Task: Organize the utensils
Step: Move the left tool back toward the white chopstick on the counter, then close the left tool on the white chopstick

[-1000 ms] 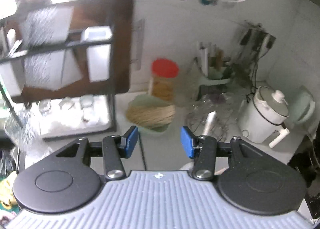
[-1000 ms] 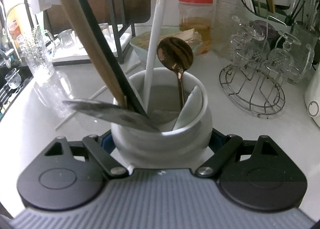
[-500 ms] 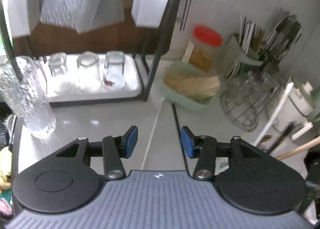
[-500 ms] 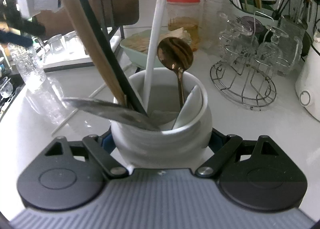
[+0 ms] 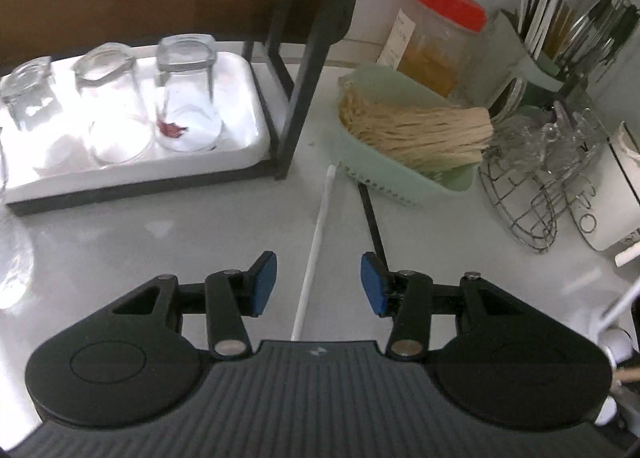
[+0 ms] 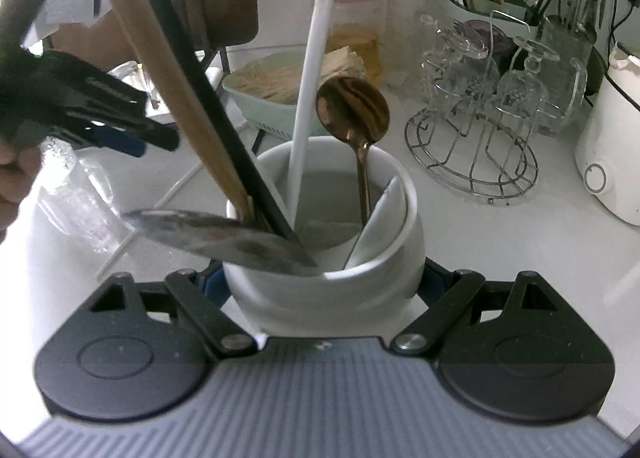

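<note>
A white chopstick (image 5: 316, 234) lies on the pale counter, and a black one (image 5: 372, 217) lies just right of it. My left gripper (image 5: 318, 284) hovers open above the white chopstick, which runs between the blue pads (image 5: 264, 284) without touching them. My right gripper (image 6: 324, 286) is shut on a white ceramic utensil pot (image 6: 328, 290). The pot holds a copper spoon (image 6: 354, 107), a white chopstick (image 6: 312, 69), a wooden handle (image 6: 160, 69), a black stick, a steel blade (image 6: 216, 234) and a white spoon. The right wrist view also shows the left gripper (image 6: 120, 129) in a hand.
A white tray (image 5: 248, 153) of upturned glasses sits under a black rack (image 5: 300, 89). A green basket (image 5: 400, 181) of sticks, a red-lidded jar (image 5: 440, 37), a wire glass stand (image 5: 532, 213), a cutlery drainer (image 5: 536, 65) and a white cooker (image 6: 612, 153) crowd the right. A ribbed glass (image 6: 80, 209) stands left.
My left gripper has dropped from facing the wall and rack down to the counter, and the white chopstick now lies between its fingers. The right gripper keeps its hold on the pot, unmoved.
</note>
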`<state>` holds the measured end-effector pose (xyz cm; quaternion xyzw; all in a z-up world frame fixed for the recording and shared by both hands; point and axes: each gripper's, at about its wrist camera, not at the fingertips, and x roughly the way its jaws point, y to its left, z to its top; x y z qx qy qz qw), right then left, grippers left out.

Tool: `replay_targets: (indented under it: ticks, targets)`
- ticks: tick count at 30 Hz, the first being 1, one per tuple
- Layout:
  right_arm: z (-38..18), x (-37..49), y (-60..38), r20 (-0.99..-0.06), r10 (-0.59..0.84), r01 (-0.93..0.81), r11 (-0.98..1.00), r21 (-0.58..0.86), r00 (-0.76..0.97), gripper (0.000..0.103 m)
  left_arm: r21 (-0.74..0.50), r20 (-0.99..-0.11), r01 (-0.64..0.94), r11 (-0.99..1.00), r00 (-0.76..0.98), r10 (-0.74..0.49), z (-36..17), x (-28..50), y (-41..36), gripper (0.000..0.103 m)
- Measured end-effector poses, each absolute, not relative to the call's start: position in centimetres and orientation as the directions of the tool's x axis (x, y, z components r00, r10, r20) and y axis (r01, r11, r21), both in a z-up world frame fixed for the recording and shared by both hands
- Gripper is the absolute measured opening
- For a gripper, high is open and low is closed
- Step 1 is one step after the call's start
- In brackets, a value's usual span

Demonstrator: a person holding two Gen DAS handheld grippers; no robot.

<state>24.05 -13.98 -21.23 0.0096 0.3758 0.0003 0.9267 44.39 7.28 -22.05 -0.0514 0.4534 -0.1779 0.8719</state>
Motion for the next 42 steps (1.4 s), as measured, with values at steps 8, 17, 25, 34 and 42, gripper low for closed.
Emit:
replay_targets:
  ticks: [8, 17, 25, 34, 42]
  targets:
    - [-21.2, 24.2, -13.9, -0.704, -0.004, 0.024, 1.000, 0.019, 0.710, 0.090, -0.219, -0.776, 0.292, 0.931, 0.527, -0.348, -24.4, 48.0, 5.2, 0.048]
    - [-21.3, 24.1, -13.9, -0.701, -0.008, 0.034, 0.999, 0.023, 0.713, 0.090, -0.126, -0.769, 0.375, 0.918, 0.547, -0.329, -25.5, 50.7, 2.4, 0.037]
    - [-21.2, 24.3, -13.9, -0.709, -0.001, 0.019, 1.000, 0.018, 0.705, 0.091, -0.007, -0.770, 0.413, 0.911, 0.579, -0.268, -25.8, 51.7, 0.0, 0.036]
    - [-21.3, 24.2, -13.9, -0.709, -0.001, 0.019, 1.000, 0.017, 0.706, 0.090, 0.029, -0.792, 0.394, 0.919, 0.570, -0.219, -25.6, 52.5, -1.2, 0.007]
    - [-21.1, 24.5, -14.0, -0.725, 0.013, 0.002, 1.000, 0.020, 0.689, 0.091, -0.001, -0.791, 0.384, 0.923, 0.565, -0.236, -24.7, 50.9, -0.6, 0.007]
